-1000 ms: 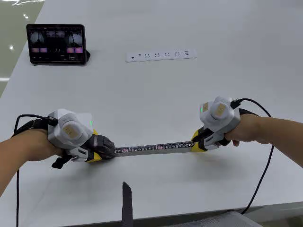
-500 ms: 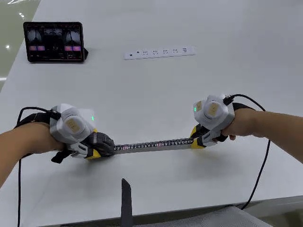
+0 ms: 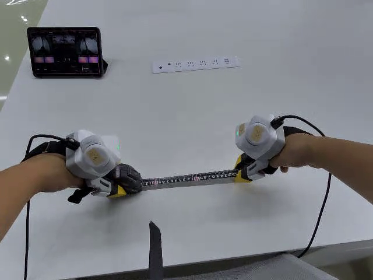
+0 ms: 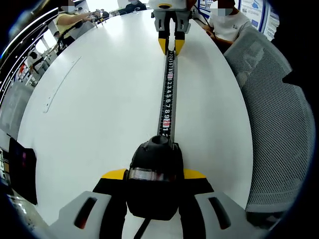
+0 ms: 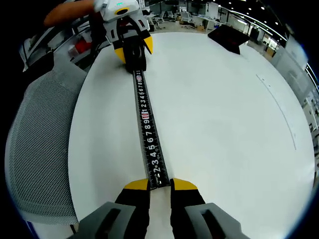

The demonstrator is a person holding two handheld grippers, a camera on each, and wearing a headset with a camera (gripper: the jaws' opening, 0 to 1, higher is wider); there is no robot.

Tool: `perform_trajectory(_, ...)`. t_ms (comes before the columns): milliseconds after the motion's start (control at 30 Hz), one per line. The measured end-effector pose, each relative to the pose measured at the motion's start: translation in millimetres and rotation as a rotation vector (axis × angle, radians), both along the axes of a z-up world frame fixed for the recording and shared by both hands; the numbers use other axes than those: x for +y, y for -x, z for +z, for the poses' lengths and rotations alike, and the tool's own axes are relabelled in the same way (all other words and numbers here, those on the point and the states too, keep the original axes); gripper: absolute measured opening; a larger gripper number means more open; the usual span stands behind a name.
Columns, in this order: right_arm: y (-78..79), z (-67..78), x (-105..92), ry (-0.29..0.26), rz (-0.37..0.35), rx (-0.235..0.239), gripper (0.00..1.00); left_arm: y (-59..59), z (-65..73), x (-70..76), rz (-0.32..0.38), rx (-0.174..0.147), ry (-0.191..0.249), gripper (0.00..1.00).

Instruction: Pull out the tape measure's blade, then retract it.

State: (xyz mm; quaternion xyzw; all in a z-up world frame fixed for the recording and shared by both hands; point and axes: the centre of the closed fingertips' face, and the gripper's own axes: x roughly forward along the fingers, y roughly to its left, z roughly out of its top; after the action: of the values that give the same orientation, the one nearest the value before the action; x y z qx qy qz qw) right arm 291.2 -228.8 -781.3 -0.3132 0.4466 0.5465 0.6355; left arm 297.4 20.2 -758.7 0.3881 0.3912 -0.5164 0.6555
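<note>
Obs.: left gripper (image 4: 154, 175) has its jaws closed around the tape measure's case (image 3: 129, 178), yellow tips pressed on both flanks, case mouth facing the right gripper (image 5: 159, 185). Case sits low, at or just above the table (image 3: 192, 111); contact can't be confirmed. Blade (image 3: 186, 179) runs straight out of the case mouth, numbers up, to the right gripper, whose jaws are narrowed to blade width and pinch the free end btwn the yellow tips; the hook is too small to make out. Why so: clamping the body w/ one gripper gives a fixed anchor. Pinching the tip w/ the other puts the pull along the blade axis, so it runs flat w/o twist or kink. The grippers face each other head-on for the same reason. Judgement: pull-out phase at or near its end, w/ a fair run of blade out of the case; retract not yet done. For retract, the tip end should prob. be walked back toward the case under control, else the blade may whip. Misc.: power strip (image 3: 195, 63) and tablet (image 3: 64, 51) lie well beyond the case on its far side, clear of the work. Mesh chair (image 4: 269, 114) is on its near side.
</note>
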Motion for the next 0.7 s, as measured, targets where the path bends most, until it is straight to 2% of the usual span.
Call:
perform_trajectory(167, 1.6, -0.1, -0.1, -0.021, 0.013, -0.005, 0.12, 1.1, 0.3, 1.9, -0.012, 0.005, -0.028, 0.36)
perform_trajectory(300, 3.5, -0.4, 1.7, 0.0, 0.045, -0.026, 0.12, 1.7, 2.4, 6.4, -0.01, 0.015, -0.036, 0.36)
perform_trajectory(400, 5.7, 0.0, 1.5, 0.02, 0.066, -0.026, 0.15, -0.3, 2.3, 11.9, -0.027, 0.011, -0.046, 0.35)
perform_trajectory(700, 6.5, 4.5, -1.8, 0.048, 0.057, -0.035, 0.17, 2.8, 13.6, 15.1, 0.003, 0.032, -0.016, 0.42)
